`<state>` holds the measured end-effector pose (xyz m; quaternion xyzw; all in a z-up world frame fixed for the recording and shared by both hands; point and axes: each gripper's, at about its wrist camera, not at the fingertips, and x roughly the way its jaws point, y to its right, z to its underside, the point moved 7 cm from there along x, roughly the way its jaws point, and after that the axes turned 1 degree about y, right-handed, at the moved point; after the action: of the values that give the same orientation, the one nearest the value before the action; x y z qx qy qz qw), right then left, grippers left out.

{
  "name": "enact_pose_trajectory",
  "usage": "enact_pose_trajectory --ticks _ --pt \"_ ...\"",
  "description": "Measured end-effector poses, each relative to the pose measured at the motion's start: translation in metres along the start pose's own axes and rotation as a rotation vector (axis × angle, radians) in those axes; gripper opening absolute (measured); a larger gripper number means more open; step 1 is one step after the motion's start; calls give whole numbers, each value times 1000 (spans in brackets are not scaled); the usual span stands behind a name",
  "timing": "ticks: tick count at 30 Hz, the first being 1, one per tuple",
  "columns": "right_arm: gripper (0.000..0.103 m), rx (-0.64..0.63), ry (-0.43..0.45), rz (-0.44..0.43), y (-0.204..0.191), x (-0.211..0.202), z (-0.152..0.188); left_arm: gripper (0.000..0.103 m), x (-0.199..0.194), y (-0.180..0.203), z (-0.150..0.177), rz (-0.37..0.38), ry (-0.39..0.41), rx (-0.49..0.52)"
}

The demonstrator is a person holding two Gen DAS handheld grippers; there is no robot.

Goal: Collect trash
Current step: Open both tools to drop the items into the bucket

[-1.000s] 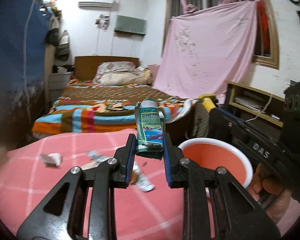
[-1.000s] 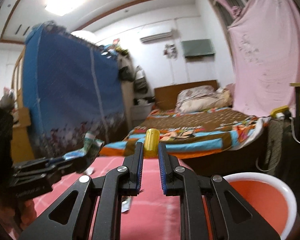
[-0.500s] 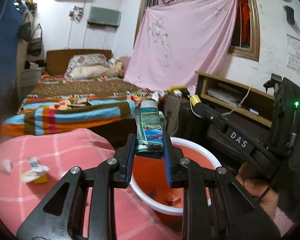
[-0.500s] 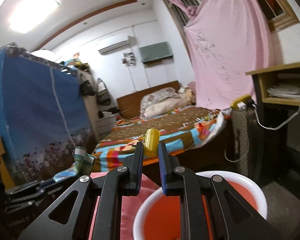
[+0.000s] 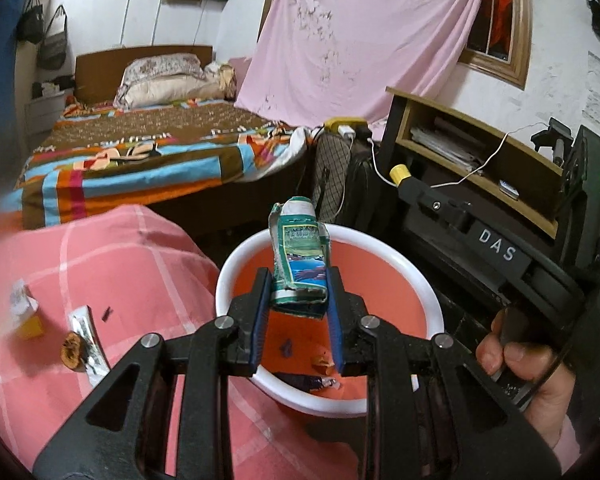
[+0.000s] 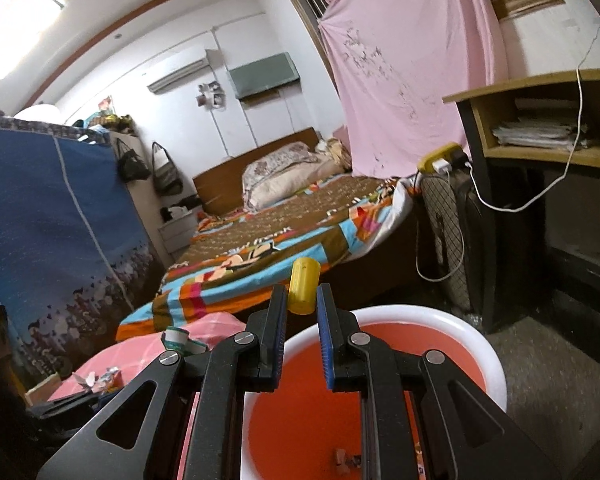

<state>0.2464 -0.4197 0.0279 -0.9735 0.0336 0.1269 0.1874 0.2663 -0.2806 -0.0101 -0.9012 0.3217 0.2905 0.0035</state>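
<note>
The left gripper (image 5: pixel 298 304) hung level above the near-left rim of the orange bin (image 5: pixel 428 292), its blue-padded fingers (image 5: pixel 260 312) pressed on a crumpled green tube (image 5: pixel 300 264) that stood nearly upright between them, over the bin's mouth. The right gripper (image 6: pixel 302 320) pointed forward over the same bin (image 6: pixel 484 360), fingers narrowed onto a small yellow cap (image 6: pixel 303 292) held at their tips; in the left view that cap (image 5: pixel 400 172) showed at the end of the right tool, and the person's right hand (image 5: pixel 536 368) gripped the handle at the bin's right side.

Half a second earlier the tube had sat over the bin's far-left rim, with the pink checked cloth filling the lower left; both grippers had since come further over the bin, and its orange floor filled more of each view. A second earlier the left gripper had been over the cloth, the bin off to its right.

Scraps lay on the bin's floor (image 5: pixel 320 376). On the pink cloth (image 5: pixel 112 264), near its left edge, stayed a white wrapper (image 5: pixel 86 344), a brown fruit remnant (image 5: pixel 72 354), a yellow piece (image 5: pixel 30 326) and a paper scrap (image 5: pixel 18 300). Beyond stood a bed (image 5: pixel 140 160) with a striped cover, a pink sheet (image 5: pixel 360 40) over the window, and a wooden shelf (image 5: pixel 480 148) with a white cable (image 5: pixel 484 164) trailing across it.
</note>
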Motion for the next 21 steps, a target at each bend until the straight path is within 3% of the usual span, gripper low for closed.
enact_pose_trajectory --ticks 14,21 --pt "14 22 -65 20 6 9 6 12 13 3 9 12 -72 -22" --pt "14 21 -74 26 6 10 6 19 12 -1 9 8 -71 -48"
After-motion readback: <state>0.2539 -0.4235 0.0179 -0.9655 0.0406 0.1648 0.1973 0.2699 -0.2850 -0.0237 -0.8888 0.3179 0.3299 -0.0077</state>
